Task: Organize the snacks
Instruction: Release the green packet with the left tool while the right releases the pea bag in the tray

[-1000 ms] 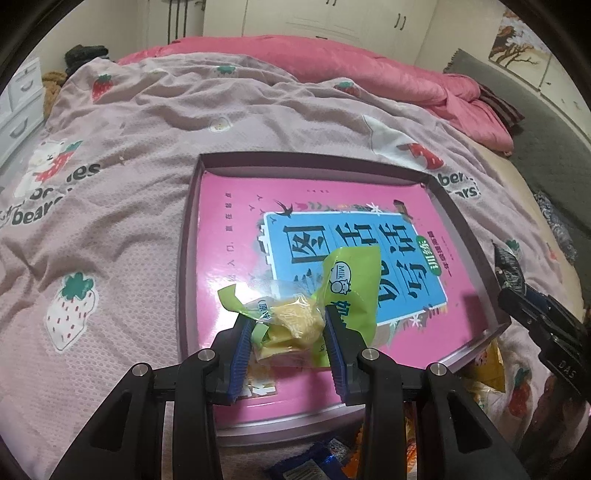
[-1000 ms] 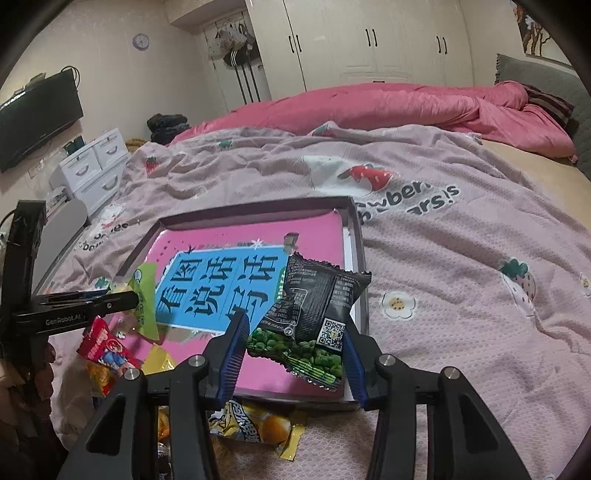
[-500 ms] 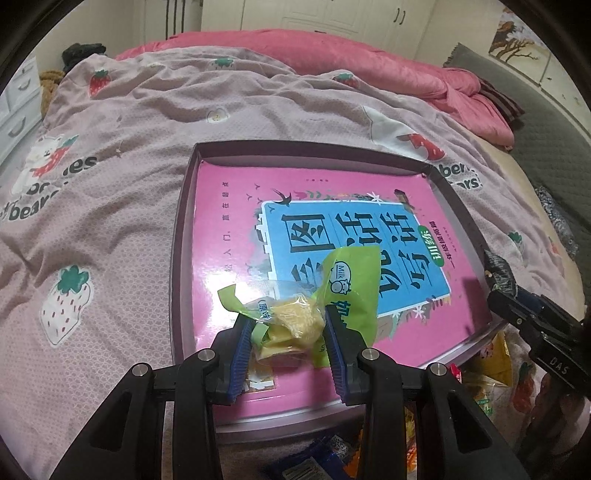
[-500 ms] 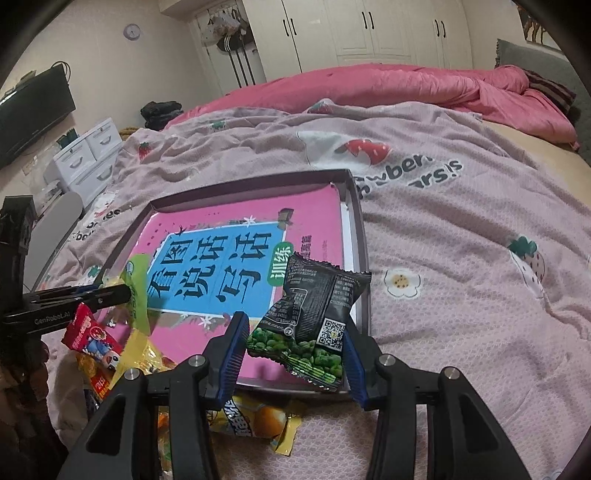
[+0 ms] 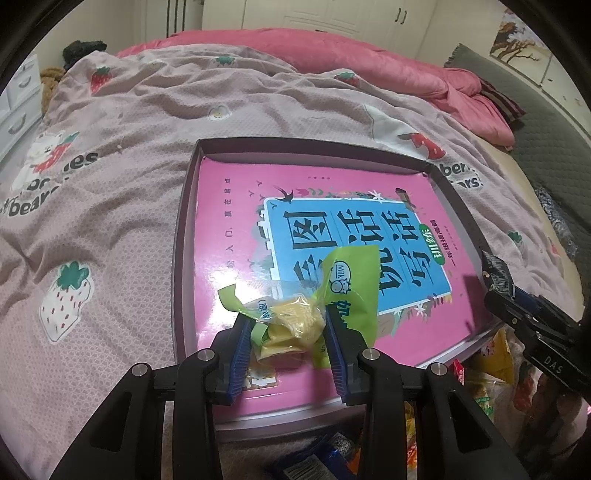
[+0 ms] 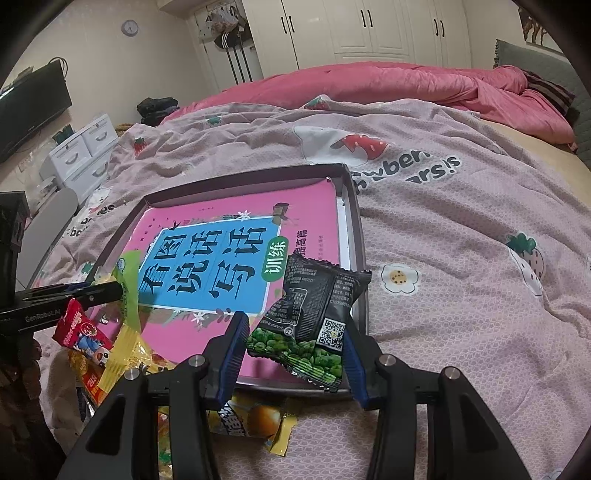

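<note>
Bedroom setting: a bed covered by a pale pink strawberry-print blanket (image 5: 140, 206), a rumpled pink duvet (image 6: 388, 85) toward the headboard, white wardrobes (image 6: 369, 29) behind, a white drawer unit (image 6: 83, 151) and a dark TV screen (image 6: 33, 107) to the side. On the blanket sits a shallow dark-rimmed tray (image 5: 184, 236) holding a pink book with a blue title panel (image 5: 236, 236). Left gripper (image 5: 288, 325): blue pads pinch a green-and-clear snack packet with yellow contents (image 5: 295, 317), held above the near part of the tray; its green flap stands up over the blue panel. Right gripper (image 6: 293, 343): pads clamp a black packet of green peas (image 6: 314, 317) from both sides, over the near right corner of the tray, packet tilted with its QR code facing the camera. Remaining snacks lie in a loose pile off the tray's near edge: a red cartoon-print packet (image 6: 83, 332), crinkled yellow wrappers (image 6: 129, 350), and a yellow packet with a round orange picture (image 6: 251, 421) lying on the blanket just below the tray rim, partly hidden by the right gripper's fingers. In the left wrist view the right gripper (image 5: 517, 299) appears at the tray's right edge; in the right wrist view the left gripper (image 6: 92, 290) shows at the left, beside the pile.
</note>
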Demonstrator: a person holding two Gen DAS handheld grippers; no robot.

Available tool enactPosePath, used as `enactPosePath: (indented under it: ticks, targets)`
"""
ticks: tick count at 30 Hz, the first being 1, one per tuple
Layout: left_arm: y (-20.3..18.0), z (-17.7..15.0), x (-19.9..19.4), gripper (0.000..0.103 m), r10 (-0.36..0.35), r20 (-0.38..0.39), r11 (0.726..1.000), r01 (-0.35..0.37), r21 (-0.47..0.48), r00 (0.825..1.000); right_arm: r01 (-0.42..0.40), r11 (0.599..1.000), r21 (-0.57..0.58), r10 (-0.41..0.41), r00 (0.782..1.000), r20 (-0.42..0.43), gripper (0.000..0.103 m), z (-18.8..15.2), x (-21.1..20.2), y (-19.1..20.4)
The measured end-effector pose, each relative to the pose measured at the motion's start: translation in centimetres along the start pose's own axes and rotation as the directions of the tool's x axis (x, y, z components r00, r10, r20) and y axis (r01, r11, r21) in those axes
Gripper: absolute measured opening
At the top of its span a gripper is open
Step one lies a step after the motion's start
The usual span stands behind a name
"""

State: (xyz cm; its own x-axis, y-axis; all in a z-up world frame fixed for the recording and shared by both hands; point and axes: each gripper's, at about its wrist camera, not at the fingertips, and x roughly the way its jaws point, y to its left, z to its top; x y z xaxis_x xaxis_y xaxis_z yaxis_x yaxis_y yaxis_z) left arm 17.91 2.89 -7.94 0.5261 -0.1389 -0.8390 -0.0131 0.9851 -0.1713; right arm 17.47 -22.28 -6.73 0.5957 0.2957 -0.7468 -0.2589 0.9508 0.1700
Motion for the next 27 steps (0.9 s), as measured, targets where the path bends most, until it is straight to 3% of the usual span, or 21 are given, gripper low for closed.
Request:
enactPosePath:
  ticks: [22, 27]
  targets:
    - [0.29, -0.16, 0.02, 0.042, 0.002, -0.025, 1.0, -0.002, -0.012, 1.0, -0.003, 1.0, 0.014, 0.003, 1.0, 0.013, 0.053, 0.13, -0.12, -0.01]
    - [0.22, -0.05, -0.52, 0.048, -0.007, -0.015, 1.0, 0.007, -0.01, 1.0, -0.002, 1.0, 0.02, 0.001, 1.0, 0.019, 0.054, 0.12, -0.32, -0.15]
